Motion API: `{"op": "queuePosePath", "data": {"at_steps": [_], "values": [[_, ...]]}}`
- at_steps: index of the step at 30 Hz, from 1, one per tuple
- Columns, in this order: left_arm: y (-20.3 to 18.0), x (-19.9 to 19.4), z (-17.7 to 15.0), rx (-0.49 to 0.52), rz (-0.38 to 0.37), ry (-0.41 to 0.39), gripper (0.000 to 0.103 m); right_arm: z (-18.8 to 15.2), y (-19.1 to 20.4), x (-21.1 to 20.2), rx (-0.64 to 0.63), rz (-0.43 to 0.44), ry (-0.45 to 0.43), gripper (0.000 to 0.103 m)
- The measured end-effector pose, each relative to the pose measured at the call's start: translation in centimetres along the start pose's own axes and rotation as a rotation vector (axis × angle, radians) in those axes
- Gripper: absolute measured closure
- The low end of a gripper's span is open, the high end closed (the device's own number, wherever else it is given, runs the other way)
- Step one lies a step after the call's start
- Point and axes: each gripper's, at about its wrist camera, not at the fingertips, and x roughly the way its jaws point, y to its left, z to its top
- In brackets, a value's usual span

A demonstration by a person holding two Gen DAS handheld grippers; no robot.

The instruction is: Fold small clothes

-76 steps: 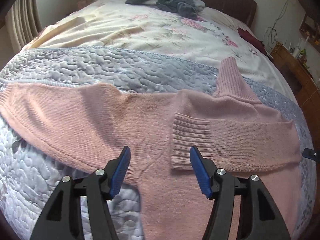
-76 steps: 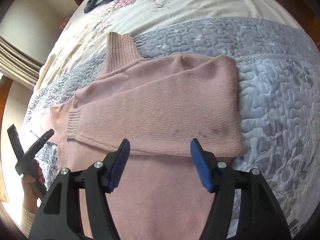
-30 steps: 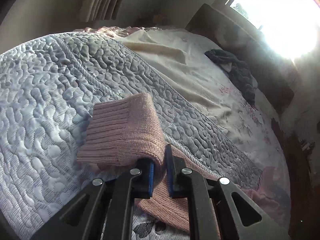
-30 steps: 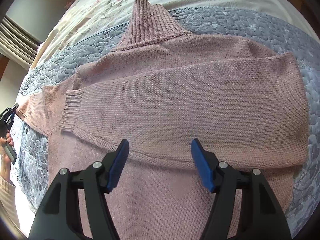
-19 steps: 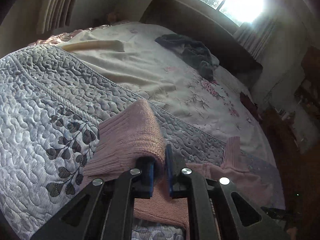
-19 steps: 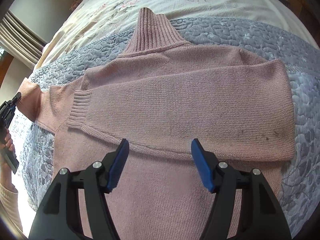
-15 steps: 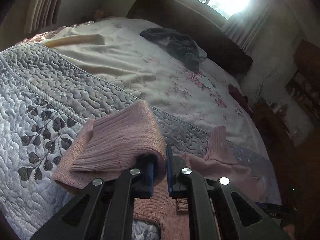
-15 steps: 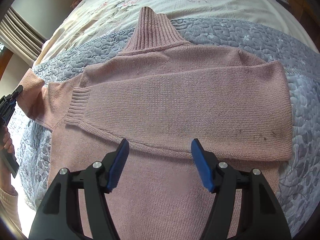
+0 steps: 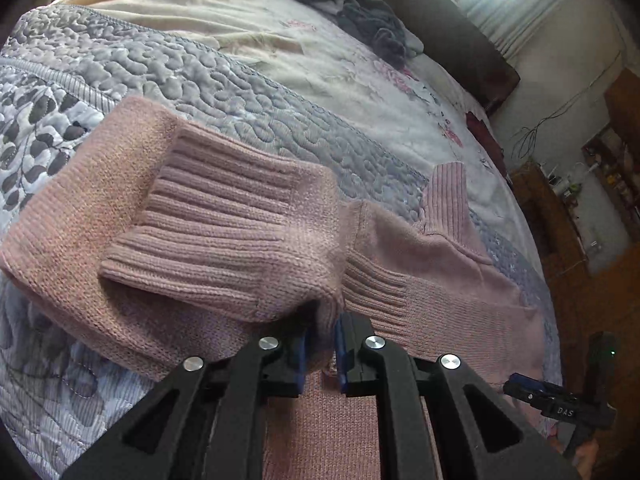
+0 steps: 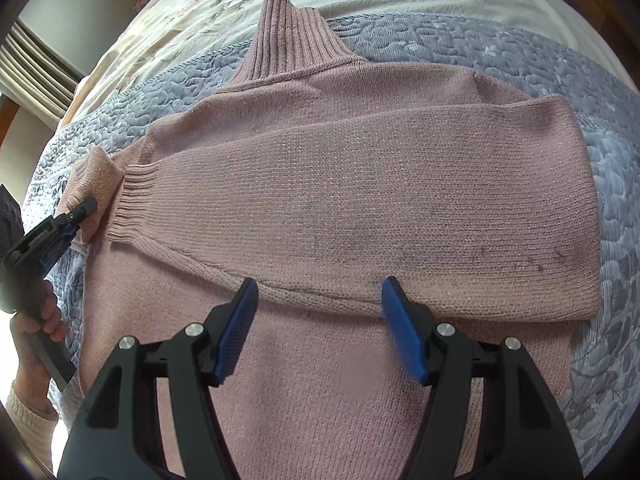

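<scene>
Left tongs [image 9: 320,350] clamping sweater cuff [image 9: 224,240]; right tongs [image 10: 318,330] apart, dark clothes [image 9: 360,16] beyond

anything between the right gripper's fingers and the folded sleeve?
No, only bare pink sweater body lies between the open right gripper and the folded sleeve, per the right wrist view.

sweater [image 10: 360,184]: matt ribbed knit | quilt [image 9: 224,80]: stitched, puckered cloth | fingers [image 10: 400,330]: blue ridged plastic

- The left wrist camera sat low and close behind the lifted sleeve cuff [image 9: 224,236], facing diagonally across the bed [image 9: 248,92] toward its headboard corner.
- The right wrist camera looked steeply down over the sweater [image 10: 360,184].
- Both shared the ribbed collar [image 10: 292,36].
</scene>
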Motion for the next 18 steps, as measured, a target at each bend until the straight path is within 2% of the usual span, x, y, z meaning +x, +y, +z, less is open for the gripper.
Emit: {"op": "queuePosePath", "data": {"at_steps": [4, 7, 9, 11, 13, 15, 18], "values": [[1.1, -0.2, -1.2, -0.008, -0.025, 0.049, 0.087, 0.1, 0.1, 0.1, -0.006, -0.010, 0.007, 0.039], [1.4, -2.9, -2.0, 0.001, -0.075, 0.086, 0.074, 0.3, 0.6, -0.1, -0.018, -0.017, 0.015, 0.039], [2.1, -5.9, -2.3, 0.004, -0.087, 0.047, 0.068, 0.4, 1.2, -0.5, -0.025, 0.005, 0.019, 0.038], [3.3, -8.8, -1.2, 0.004, -0.056, -0.033, 0.063, 0.6, 2.4, -0.9, -0.037, 0.037, 0.013, 0.038], [4.6, -10.2, 0.8, -0.001, 0.000, -0.087, 0.062, 1.0, 4.1, -1.0, -0.044, 0.060, 0.014, 0.038], [6.1, -10.0, 2.9, -0.029, 0.076, -0.088, 0.062, 1.6, 6.0, -0.8, -0.053, 0.090, 0.020, 0.038], [7.8, -8.3, 4.5, -0.047, 0.175, -0.042, 0.063, 2.4, 9.0, -0.4, -0.082, 0.106, 0.021, 0.039]]}}
